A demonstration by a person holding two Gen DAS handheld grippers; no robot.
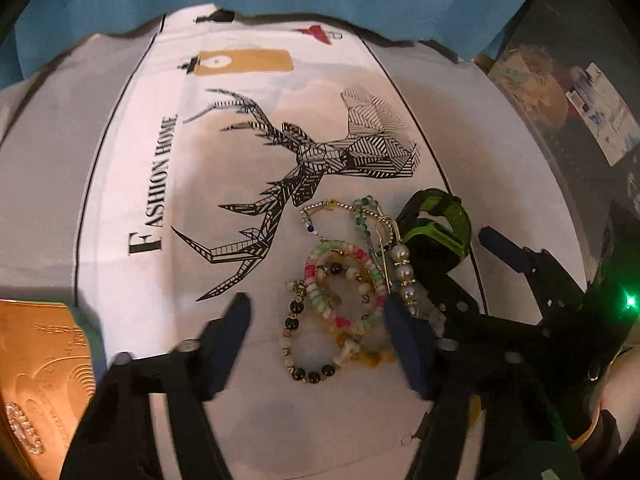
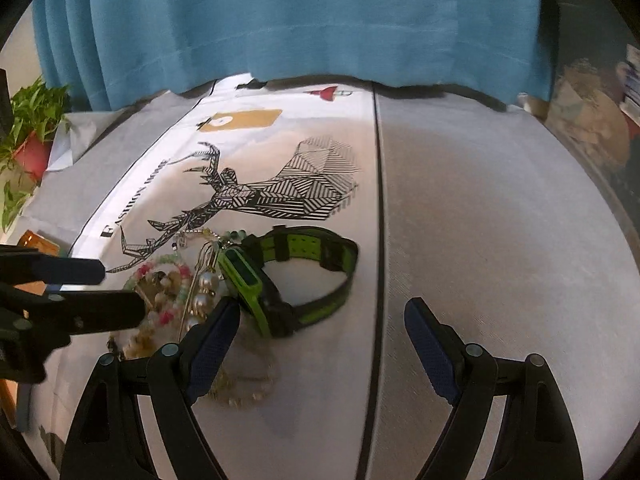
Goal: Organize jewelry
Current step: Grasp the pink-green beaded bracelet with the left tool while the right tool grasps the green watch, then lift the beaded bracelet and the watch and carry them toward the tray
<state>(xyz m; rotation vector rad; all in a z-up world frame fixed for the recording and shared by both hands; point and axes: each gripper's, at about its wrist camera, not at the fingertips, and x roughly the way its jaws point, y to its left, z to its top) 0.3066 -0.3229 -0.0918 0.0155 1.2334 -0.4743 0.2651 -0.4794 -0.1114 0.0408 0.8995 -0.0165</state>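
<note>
1. Your jewelry pile (image 1: 340,280) lies on the white cloth (image 1: 120,160), at 5 o'clock of the printed deer (image 1: 304,160). The left wrist view looks down on it; the right wrist view sees it low and side-on at 8 o'clock.
2. Only the left view shows the gold box (image 1: 44,360) at 8 o'clock, with a rhinestone piece on it. Only the right view shows the potted plant (image 2: 28,128) at 10 o'clock and the full watch strap loop.
3. The pile: pink-and-green bead bracelet (image 1: 344,280), black-and-white bead bracelet (image 1: 308,360), amber beads under them, a pearl drop (image 1: 404,272) on a hook, and thin bead strands at the pile's 12 o'clock.
4. The green-and-black watch (image 2: 288,280) is touching the pile's right edge.
5. Left gripper (image 1: 320,336): half spread, straddling the bracelets, right pad over the amber beads. Can't tell if the pads press anything.
6. Right gripper (image 2: 324,344): spread wide, nothing pinched. Its left finger (image 2: 212,344) overlaps the pile's right edge, just beside the watch face, with bare cloth between the pads.
7. The two tools crowd each other at the pile. A blue curtain (image 2: 300,20) hangs along the far edge of the table.
</note>
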